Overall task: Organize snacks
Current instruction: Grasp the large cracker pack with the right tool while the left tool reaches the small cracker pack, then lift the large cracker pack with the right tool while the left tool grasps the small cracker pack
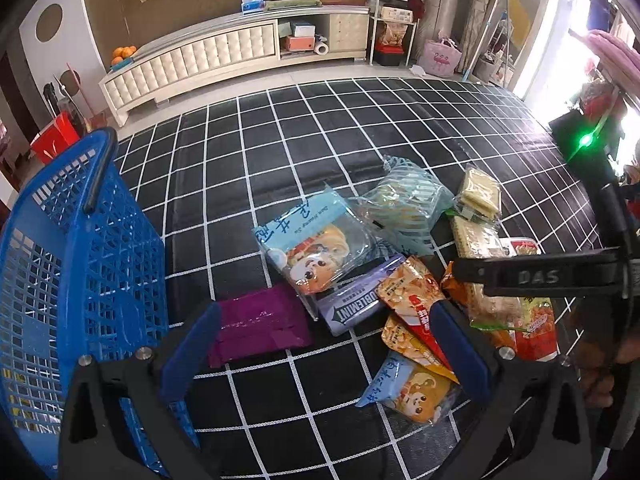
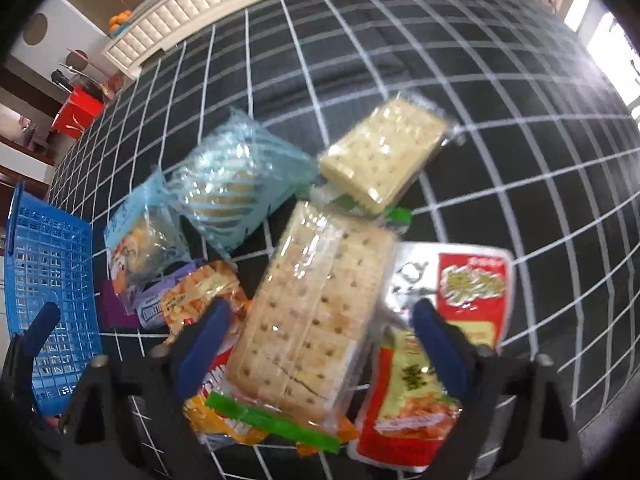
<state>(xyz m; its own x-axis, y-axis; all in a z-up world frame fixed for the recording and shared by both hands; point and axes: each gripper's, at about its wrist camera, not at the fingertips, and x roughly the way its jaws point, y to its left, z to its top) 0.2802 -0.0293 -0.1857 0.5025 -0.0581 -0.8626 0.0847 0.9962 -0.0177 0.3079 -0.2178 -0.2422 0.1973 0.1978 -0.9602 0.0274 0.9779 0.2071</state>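
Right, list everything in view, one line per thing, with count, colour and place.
Blue plastic mesh basket: one, blue, far left on the mat.
Black mat with white grid lines: one, under everything.
Flat purple packet: one, purple, between the basket and the pile.
Clear cracker packs: two, pale yellow; the larger lies between the right fingers, the smaller behind it.
Light blue striped clear bag: one, back of the pile.
Cartoon bread packets: two, light blue and orange, pile's left.
Doublemint gum pack: one, purple-grey, pile centre.
Red sachets: two, pile's right.
Cream cabinet: one, by the far wall.
Left gripper: open, above the mat.
Right gripper: open, around the larger cracker pack.
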